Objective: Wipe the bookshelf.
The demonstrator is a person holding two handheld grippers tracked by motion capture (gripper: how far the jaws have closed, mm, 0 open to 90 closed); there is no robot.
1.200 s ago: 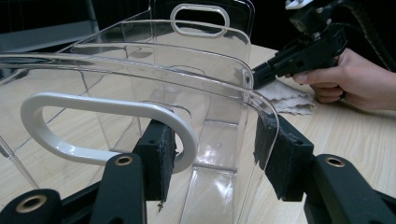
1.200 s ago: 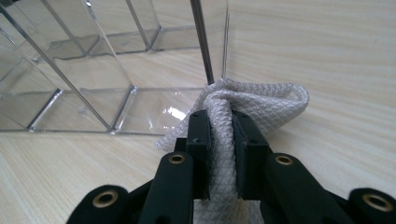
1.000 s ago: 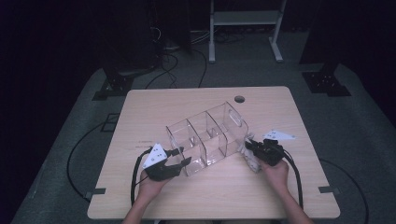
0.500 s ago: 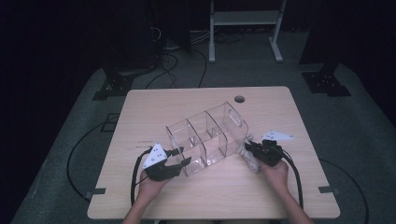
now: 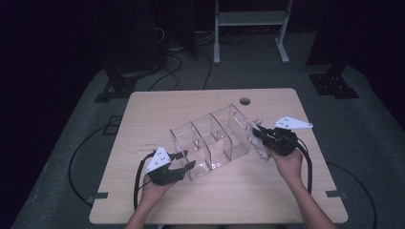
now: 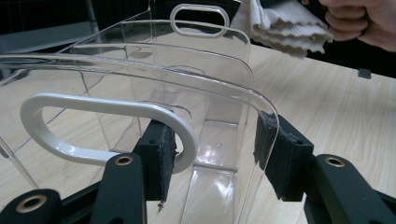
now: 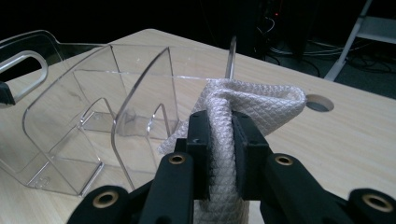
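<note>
A clear plastic organizer (image 5: 210,138) with three compartments lies skewed on the wooden table (image 5: 215,200). My left gripper (image 5: 187,160) is at its near-left end and stands open. In the left gripper view the gripper (image 6: 217,154) has its pads on either side of the end wall's edge, by the white-rimmed handle slot (image 6: 107,126). My right gripper (image 5: 255,136) is at the far-right end, shut on a folded white cloth (image 5: 260,148). In the right gripper view the cloth (image 7: 261,102) bulges past the jaws (image 7: 218,126) and presses against the organizer's (image 7: 93,107) end wall.
A round cable hole (image 5: 245,101) sits in the table near its far edge. Cables trail from both grippers off the near edge. A white metal stand (image 5: 248,28) and dark equipment stand on the floor beyond the table.
The right gripper with the cloth has shifted slightly farther along the organizer's end. The left gripper and the organizer have hardly moved.
</note>
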